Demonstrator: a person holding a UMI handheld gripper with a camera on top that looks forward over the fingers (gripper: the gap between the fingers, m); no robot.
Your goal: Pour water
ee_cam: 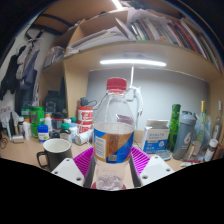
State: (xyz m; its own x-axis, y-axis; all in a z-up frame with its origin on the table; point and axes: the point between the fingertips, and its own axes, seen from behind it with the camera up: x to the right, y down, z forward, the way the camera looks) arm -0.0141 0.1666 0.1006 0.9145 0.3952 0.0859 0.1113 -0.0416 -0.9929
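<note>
A shelf (150, 62) with books (150, 28) on top spans the scene above me, and a light bar (133, 63) glows under it. Below it runs a crowded counter (20, 155).

The bottle (114, 125) is the biggest thing in front of me: clear plastic, red cap (117, 85), blue label, brownish liquid in its lower half. It stands upright between my 2 fingers (83, 160), its base down by my gripper (112, 165). My pink pads sit close at both its sides, but I cannot tell whether they press on it.

Left of the bottle is a dark mug (54, 153), just beside my left finger. Behind it stand several small jars and bottles (40, 122). To the right are a white box (156, 136), then a dark flask (184, 134) and 1 green bottle (173, 122), well apart from me.
</note>
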